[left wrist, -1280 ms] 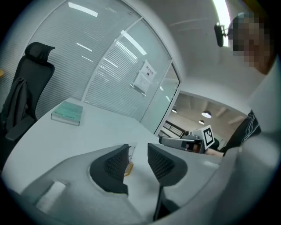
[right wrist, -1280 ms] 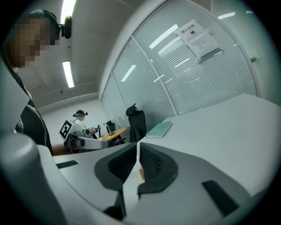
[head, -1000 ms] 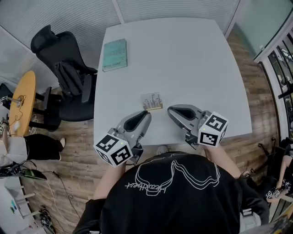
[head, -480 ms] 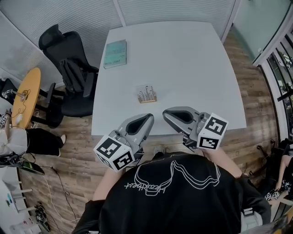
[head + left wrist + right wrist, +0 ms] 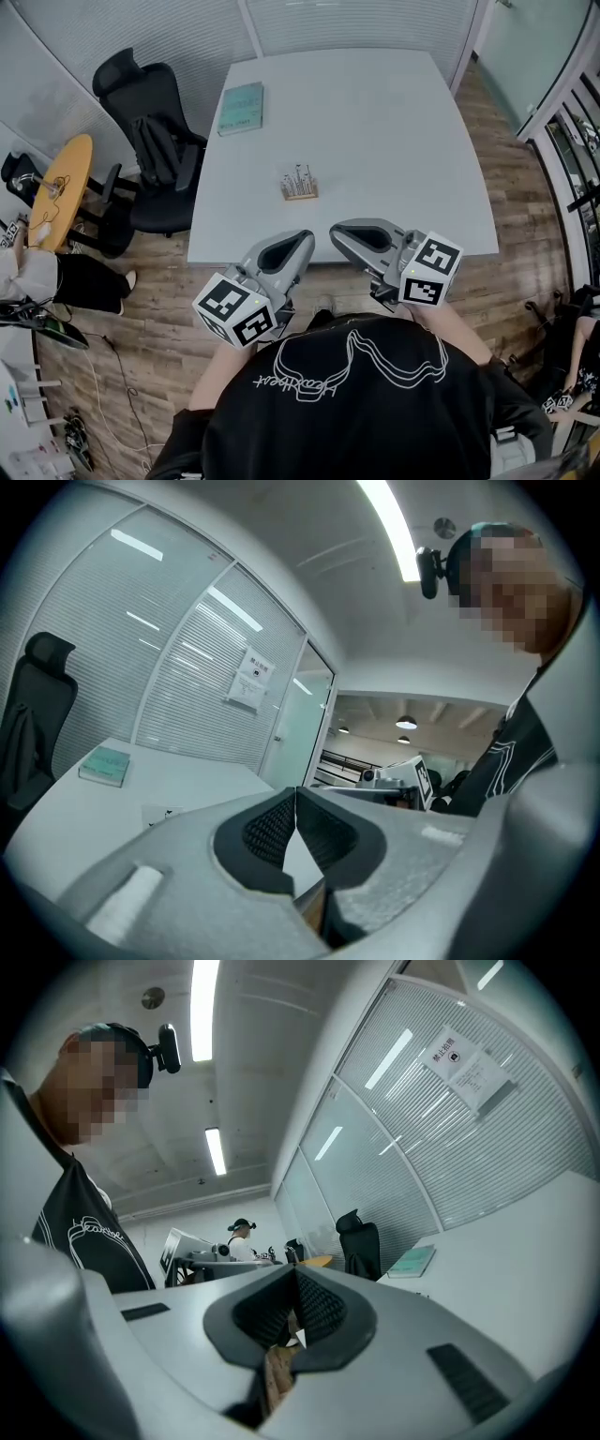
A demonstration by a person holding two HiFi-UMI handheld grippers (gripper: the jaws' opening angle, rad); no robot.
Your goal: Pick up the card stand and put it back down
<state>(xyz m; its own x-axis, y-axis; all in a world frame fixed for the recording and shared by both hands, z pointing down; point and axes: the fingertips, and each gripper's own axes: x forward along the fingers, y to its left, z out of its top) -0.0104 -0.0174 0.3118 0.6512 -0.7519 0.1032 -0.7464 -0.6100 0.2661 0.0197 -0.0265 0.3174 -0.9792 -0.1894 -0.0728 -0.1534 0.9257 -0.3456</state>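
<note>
While the person in a black printed shirt (image 5: 347, 394) is standing at the near edge of a white table (image 5: 403, 141), both hand-held tools are hovering side by side, their tips just over that edge. The left gripper (image 5: 302, 241) is clenching its jaws fully together, the ribbed pads meeting with nothing between them. The right gripper (image 5: 339, 232) is doing the same, pressed tight and empty. Past the tips, well apart from both, the card stand (image 5: 299, 185) is sitting upright on the tabletop, a small wooden base with pale cards rising from it. Their print is too small to make out. Farther off, a teal book (image 5: 242, 107) is lying near the far left corner. A black office chair (image 5: 150, 131) is standing beside the table's left side. The hands holding the tools are lying hidden beneath the marker cubes.
</note>
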